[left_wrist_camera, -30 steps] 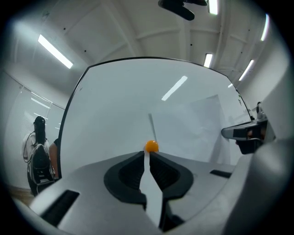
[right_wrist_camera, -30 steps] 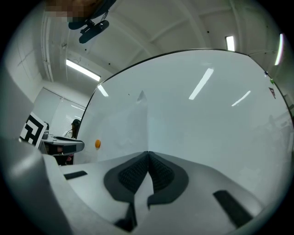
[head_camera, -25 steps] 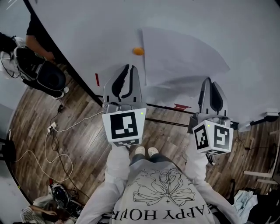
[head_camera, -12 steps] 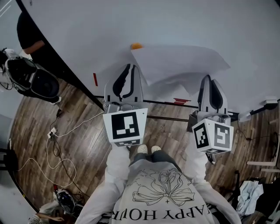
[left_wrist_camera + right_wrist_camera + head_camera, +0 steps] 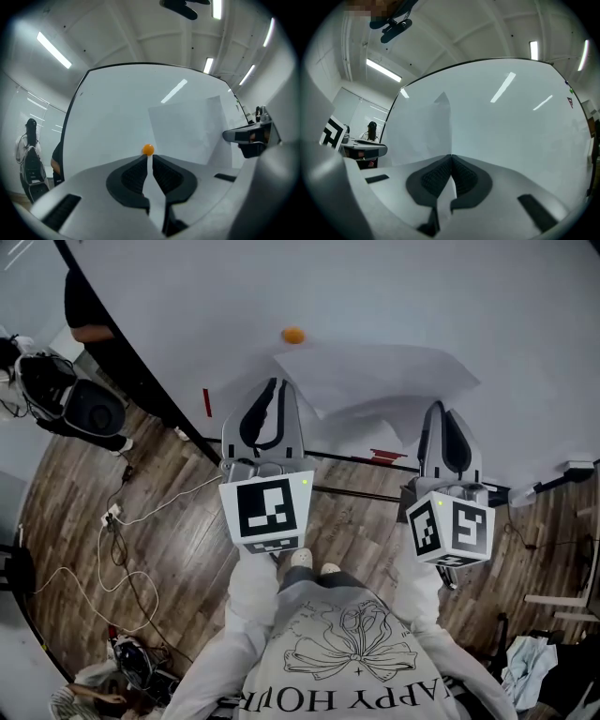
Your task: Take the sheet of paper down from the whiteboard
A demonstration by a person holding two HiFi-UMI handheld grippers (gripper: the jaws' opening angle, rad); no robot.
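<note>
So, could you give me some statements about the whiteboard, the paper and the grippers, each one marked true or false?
1. An orange magnet sits on the whiteboard. True.
2. The sheet of paper covers the magnet. False: the magnet is uncovered and in plain sight.
3. The right gripper has its jaws wide apart. False: they are together.
4. In the head view, the left gripper is below the magnet. True.
</note>
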